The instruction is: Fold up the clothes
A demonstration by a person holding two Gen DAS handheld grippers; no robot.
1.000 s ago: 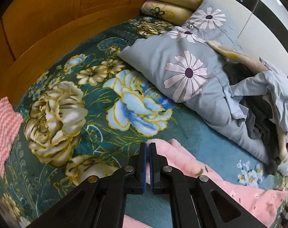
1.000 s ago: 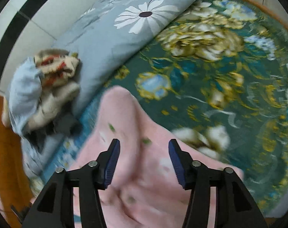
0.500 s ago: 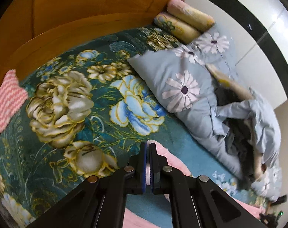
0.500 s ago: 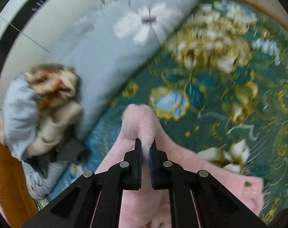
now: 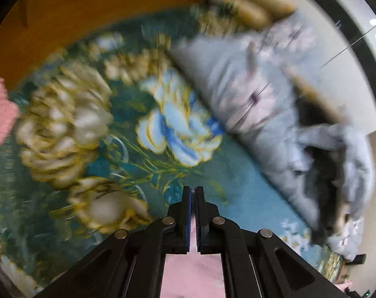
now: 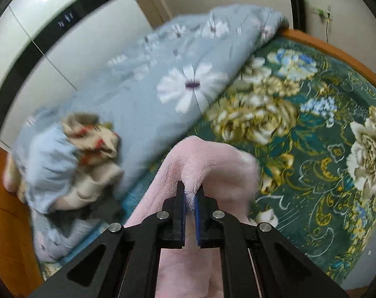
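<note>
Left gripper: jaws clenched on pink fleece garment | Right gripper: jaws pinched the same fleece, lifted above floral bedspread.

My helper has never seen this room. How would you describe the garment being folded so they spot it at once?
Start at the bed with the teal flowered blanket. At its near edge, below the grey-blue daisy duvet, lies a fluffy pink garment, pinched in the right claw. It is the only plain pink, fleecy item; the nearby clothes pile is cream and blue.
</note>
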